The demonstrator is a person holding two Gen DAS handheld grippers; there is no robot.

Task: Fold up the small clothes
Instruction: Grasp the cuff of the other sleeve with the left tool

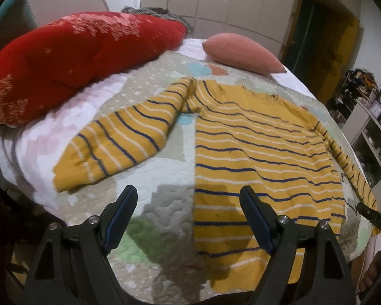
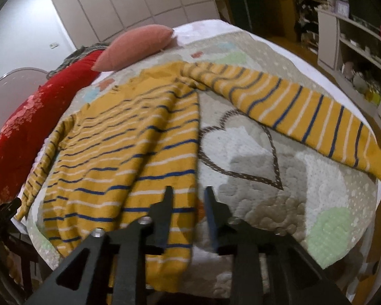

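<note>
Quilted bedspread [image 1: 165, 178] covers the bed. On it the yellow striped sweater [image 1: 254, 152] lies flat, both sleeves spread out to the sides, hem nearest you. Red pillow [image 1: 76, 58] and pink cushion [image 1: 241, 50] sit past the collar, at the far end. Your left gripper [image 1: 188, 200] is wide open, empty, hovering at the sweater's left hem edge. Your right gripper [image 2: 188, 195] is over the right hem edge, jaws narrowly apart, nothing between them.
</note>
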